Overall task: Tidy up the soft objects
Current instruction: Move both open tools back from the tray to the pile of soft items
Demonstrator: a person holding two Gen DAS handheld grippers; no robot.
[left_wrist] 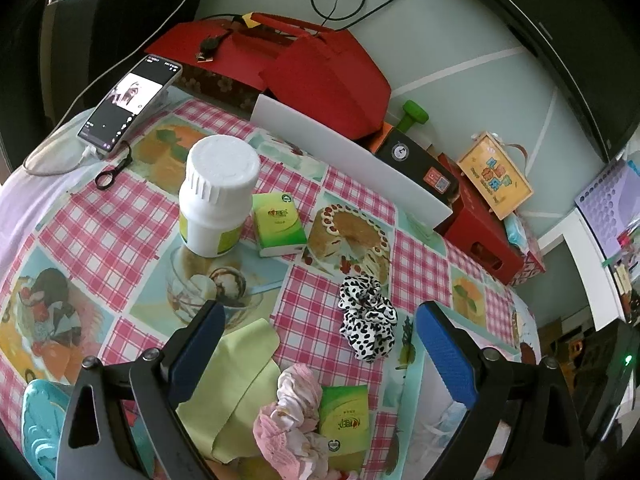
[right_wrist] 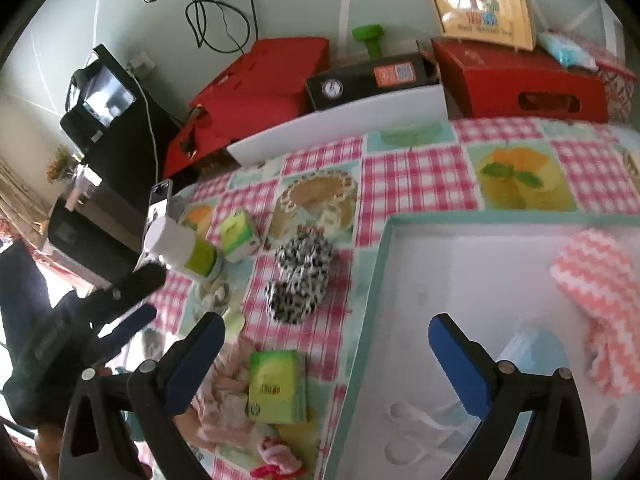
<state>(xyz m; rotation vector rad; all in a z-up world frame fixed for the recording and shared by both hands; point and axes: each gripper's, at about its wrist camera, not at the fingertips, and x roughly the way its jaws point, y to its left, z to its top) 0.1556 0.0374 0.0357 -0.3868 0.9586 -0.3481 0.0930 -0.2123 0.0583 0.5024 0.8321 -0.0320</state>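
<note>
I have both the left gripper [left_wrist: 320,344] and right gripper [right_wrist: 326,354] spread and empty, spotted scrunchie [left_wrist: 366,316] mid-tablecloth beside the tray [right_wrist: 370,280], light, squashy, best pinched across a bunched fold.

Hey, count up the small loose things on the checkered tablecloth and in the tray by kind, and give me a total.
Green tissue packs: 2
Scrunchies: 2, black-and-white spotted and pink
Cloths: 2, light green one on the tablecloth, pink-and-white zigzag one in the tray
White bottle: 1
Phone: 1
Total: 8
</note>
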